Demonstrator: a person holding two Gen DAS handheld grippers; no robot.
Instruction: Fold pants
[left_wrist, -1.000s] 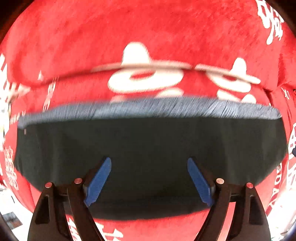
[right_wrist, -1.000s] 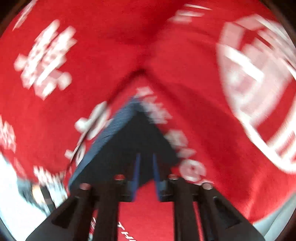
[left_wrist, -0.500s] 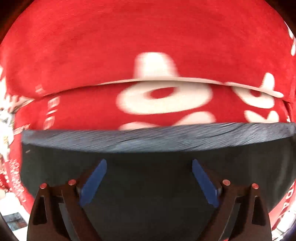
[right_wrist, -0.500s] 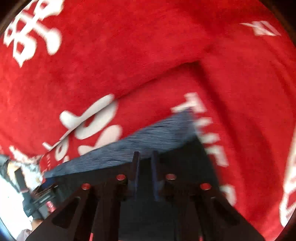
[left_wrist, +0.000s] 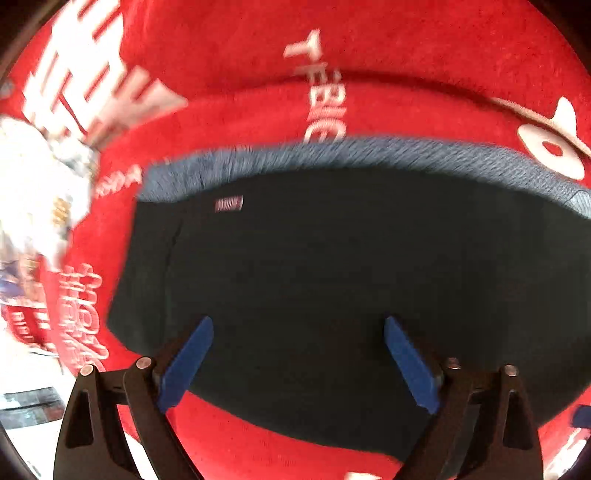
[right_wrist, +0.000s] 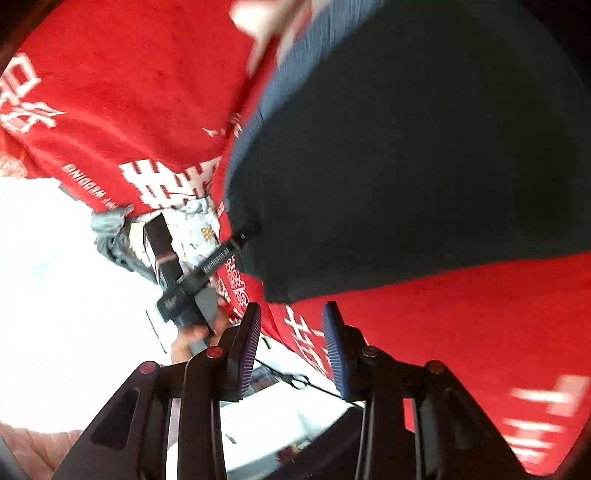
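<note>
"wedding" lettering (right_wrist: 83, 182) on red blanket (right_wrist: 147, 92); striped tag (left_wrist: 229, 203) on pants (left_wrist: 332, 258)

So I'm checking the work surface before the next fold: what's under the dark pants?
A red blanket with white lettering shows all around the dark pants. Whatever lies directly beneath them is covered.

I see a soft surface covered by a plush red blanket with white printed lettering and characters (left_wrist: 388, 107), creased into a long raised ridge in the left wrist view. Flat on the blanket lies a folded pair of dark navy, near-black pants (left_wrist: 332, 266) with a lighter blue ribbed waistband (left_wrist: 388, 155). In the right wrist view the red blanket (right_wrist: 461, 314) ends at an edge, and the pants (right_wrist: 406, 166) lie close to that edge.
</note>
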